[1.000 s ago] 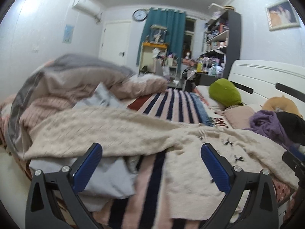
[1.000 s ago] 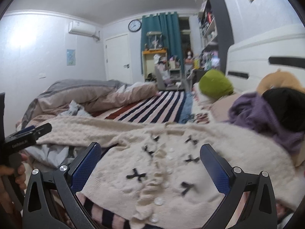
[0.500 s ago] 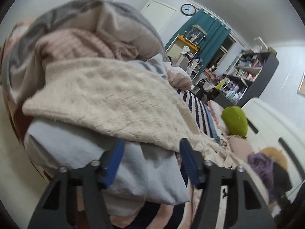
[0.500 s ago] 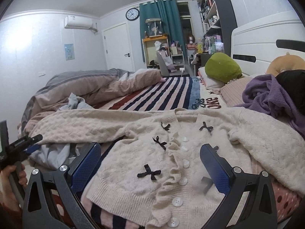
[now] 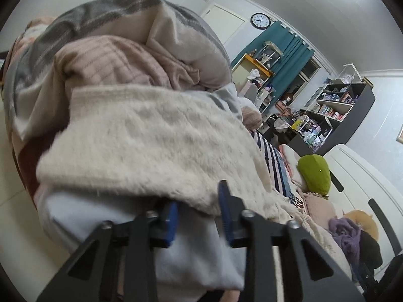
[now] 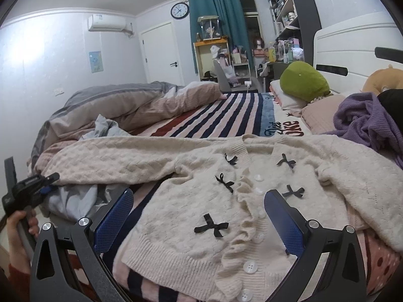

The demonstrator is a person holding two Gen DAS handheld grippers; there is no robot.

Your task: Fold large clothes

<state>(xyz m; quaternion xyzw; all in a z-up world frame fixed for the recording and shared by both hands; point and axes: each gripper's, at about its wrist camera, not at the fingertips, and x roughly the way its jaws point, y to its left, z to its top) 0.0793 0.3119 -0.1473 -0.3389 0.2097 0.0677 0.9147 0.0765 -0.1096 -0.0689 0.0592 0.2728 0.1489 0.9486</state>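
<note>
On the bed: I see a cream knit cardigan (image 6: 226, 201) spread front-up over the striped blanket (image 6: 216, 118), black bows and white buttons along its ruffled placket.
Left sleeve: it stretches out to the left edge of the bed, lying over a pale blue-grey garment (image 6: 73, 198) and the rumpled pink-and-grey duvet (image 6: 121, 105).
Left gripper (image 5: 199, 216): my fingers are closed down narrow around the lower edge of that sleeve (image 5: 151, 151), cream knit caught between the blue pads, so I read it as grasping the cuff end.
Left gripper, from the right wrist view: it sits at the far left by the sleeve end (image 6: 32, 186), with my hand (image 6: 17, 226) on its handle.
Right gripper (image 6: 199, 219): fingers released and spread wide, poised over the near hem of the cardigan, on either side of the placket; I cannot tell whether they touch it.
Far right: green plush (image 6: 303, 84), purple knit (image 6: 365, 120) near the white headboard (image 6: 352, 45).
</note>
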